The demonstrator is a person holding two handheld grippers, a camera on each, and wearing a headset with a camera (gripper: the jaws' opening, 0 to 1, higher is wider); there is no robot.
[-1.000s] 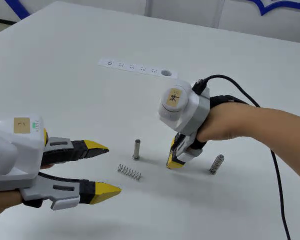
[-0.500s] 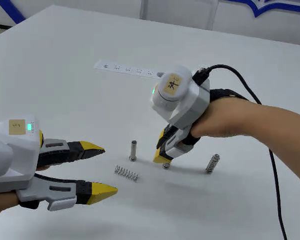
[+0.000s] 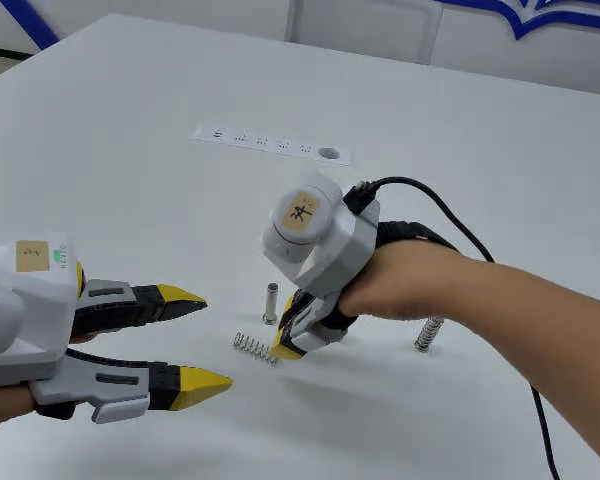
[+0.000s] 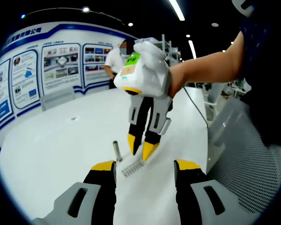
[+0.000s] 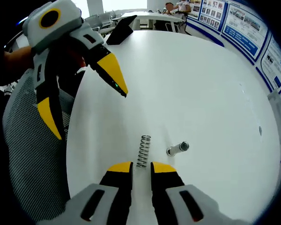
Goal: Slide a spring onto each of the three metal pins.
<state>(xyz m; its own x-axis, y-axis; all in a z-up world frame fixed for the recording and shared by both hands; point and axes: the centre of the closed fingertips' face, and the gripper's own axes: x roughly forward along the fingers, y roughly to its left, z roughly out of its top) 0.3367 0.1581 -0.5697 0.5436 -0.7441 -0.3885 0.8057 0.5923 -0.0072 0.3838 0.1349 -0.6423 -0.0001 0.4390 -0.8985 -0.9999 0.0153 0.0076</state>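
The loose spring [image 5: 143, 151] lies flat on the counter [image 5: 192, 84]. Its near end is just ahead of my right gripper [image 5: 141, 168], and its long axis runs straight away from me, in line with the gap. The fingers [image 5: 119, 169] are a little apart and hold nothing. The bare pin [image 5: 178, 149] stands upright just beside the spring. My left gripper [image 3: 215, 340] is wide open, empty and farther from the spring, so I judge the pick belongs to the right one.
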